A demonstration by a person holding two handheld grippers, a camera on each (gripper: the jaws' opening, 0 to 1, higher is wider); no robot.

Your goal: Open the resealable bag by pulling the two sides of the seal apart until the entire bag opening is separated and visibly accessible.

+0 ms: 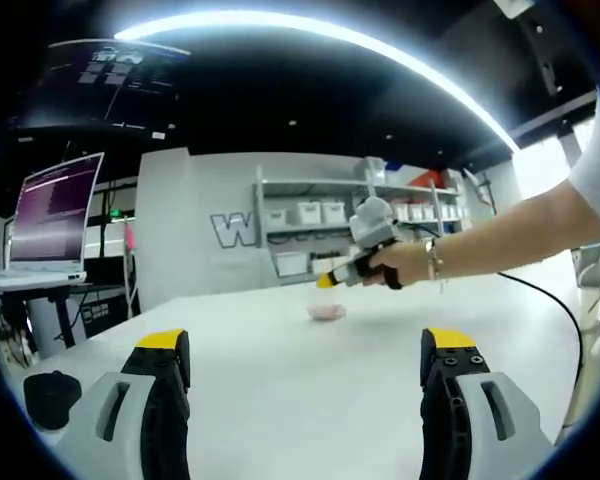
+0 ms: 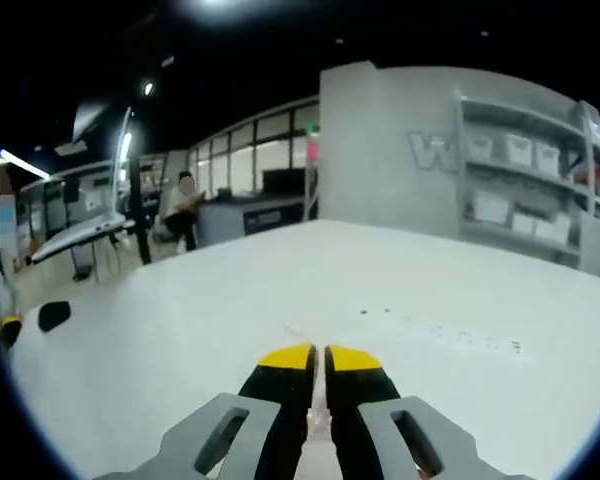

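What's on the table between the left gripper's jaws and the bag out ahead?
Nothing: in the left gripper view, only bare white table lies between the open left gripper and the small pinkish bag.

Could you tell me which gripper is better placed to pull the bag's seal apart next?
Left: its gripper is open and free, while the right gripper looks already shut on the bag.

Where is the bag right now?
In the left gripper view, the bag lies mid-table, just under the right gripper, which a hand holds over it.
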